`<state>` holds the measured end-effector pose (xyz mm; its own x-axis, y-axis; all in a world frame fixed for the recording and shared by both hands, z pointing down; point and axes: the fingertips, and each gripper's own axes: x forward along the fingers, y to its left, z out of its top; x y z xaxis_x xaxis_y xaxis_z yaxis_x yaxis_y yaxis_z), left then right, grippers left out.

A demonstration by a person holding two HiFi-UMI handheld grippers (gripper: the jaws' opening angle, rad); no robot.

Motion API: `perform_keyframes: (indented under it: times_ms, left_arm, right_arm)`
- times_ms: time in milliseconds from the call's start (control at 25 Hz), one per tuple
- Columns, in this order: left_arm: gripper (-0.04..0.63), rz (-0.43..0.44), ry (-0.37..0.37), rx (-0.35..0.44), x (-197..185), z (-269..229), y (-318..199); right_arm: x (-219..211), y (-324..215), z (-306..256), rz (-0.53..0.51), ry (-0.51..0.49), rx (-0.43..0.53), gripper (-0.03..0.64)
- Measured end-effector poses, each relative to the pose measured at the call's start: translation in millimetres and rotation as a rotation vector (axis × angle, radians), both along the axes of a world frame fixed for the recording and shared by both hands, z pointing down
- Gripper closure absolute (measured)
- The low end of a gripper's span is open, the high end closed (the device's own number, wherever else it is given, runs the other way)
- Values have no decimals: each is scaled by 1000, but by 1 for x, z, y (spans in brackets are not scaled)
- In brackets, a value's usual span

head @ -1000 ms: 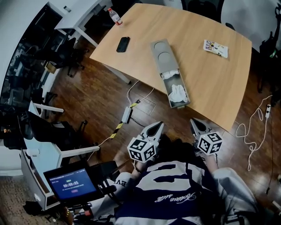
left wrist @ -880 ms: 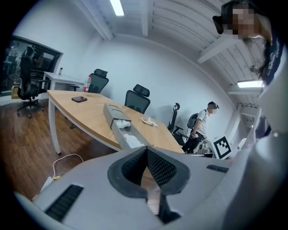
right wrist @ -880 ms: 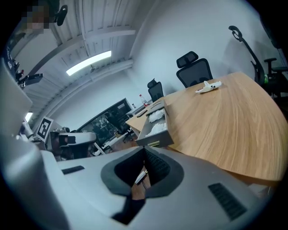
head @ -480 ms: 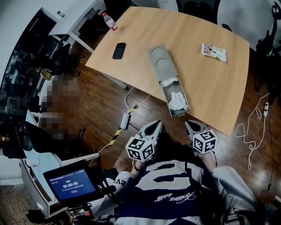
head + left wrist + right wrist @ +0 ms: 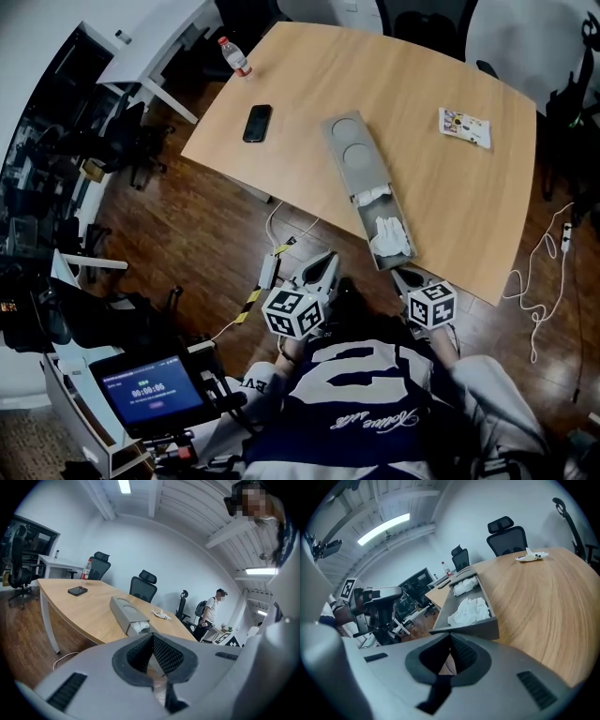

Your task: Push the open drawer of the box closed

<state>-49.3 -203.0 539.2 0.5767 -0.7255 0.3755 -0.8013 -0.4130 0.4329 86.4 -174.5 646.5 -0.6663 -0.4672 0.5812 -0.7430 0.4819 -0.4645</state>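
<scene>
Pointing at the table (image 5: 450,206), the right gripper (image 5: 405,277) has its jaws together with nothing between them. The drawer (image 5: 389,234) stands pulled out of the box (image 5: 354,150) straight ahead of its tips. In the right gripper view the drawer's grey front (image 5: 471,629) sits just beyond that gripper (image 5: 450,637), but I cannot tell whether they touch. White cloth (image 5: 468,610) lies bunched inside the drawer. The left gripper (image 5: 328,260) is off the table's near edge, over the wood floor, also with its jaws pressed together and empty. From its own view (image 5: 152,635) the box (image 5: 123,611) lies ahead, a little to the left. Further beyond the box from both grippers lie a phone (image 5: 257,123), a bottle (image 5: 234,56) with a red band and a printed packet (image 5: 464,128); their labels are too small to read. Behind and left of the left gripper, a screen (image 5: 150,389) shows a row of digits, too small to read with certainty. The person's shirt (image 5: 361,394) carries large white numerals and a line of script that cannot be made out.
</scene>
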Motion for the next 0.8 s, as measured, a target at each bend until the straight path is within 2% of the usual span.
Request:
perform_keyframes:
  times_ms: [400, 800]
  left_arm:
    - [592, 112, 1, 3, 18, 3, -4]
    - [592, 118, -8, -6, 8, 15, 3]
  right_arm:
    - [3, 4, 1, 30, 48, 13, 618]
    - [8, 15, 7, 57, 45, 19, 618]
